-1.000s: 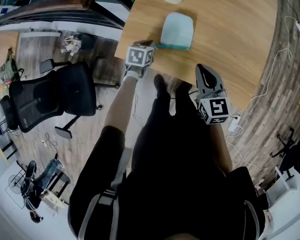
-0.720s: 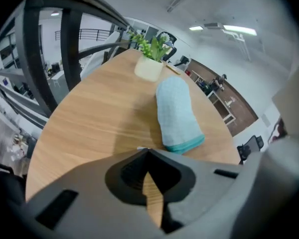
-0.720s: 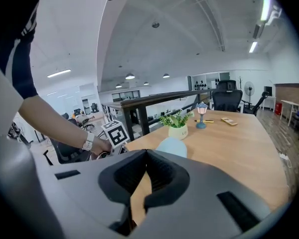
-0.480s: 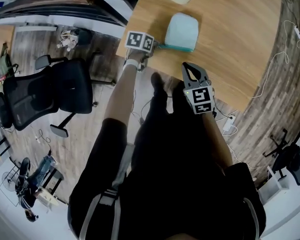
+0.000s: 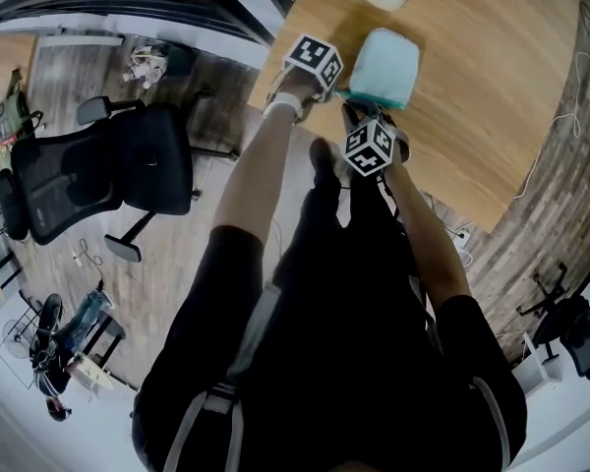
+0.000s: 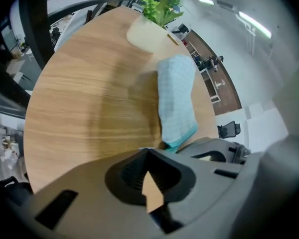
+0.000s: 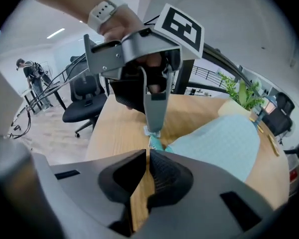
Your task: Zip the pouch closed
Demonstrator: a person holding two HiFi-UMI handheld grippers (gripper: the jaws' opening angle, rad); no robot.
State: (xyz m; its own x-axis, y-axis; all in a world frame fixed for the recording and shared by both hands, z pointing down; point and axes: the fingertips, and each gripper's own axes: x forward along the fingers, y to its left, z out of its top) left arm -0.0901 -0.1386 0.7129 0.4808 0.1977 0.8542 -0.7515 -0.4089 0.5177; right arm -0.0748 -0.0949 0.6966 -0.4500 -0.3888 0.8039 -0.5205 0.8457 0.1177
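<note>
Head view shows the pouch (image 5: 385,65) on the table (image 5: 482,96). The left gripper (image 7: 152,129) pinches its corner. The right gripper (image 7: 147,156), jaws together and empty, is just beside it.

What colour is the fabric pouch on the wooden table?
The fabric pouch is pale mint, fine grid, teal edge; best in left gripper view.
</note>
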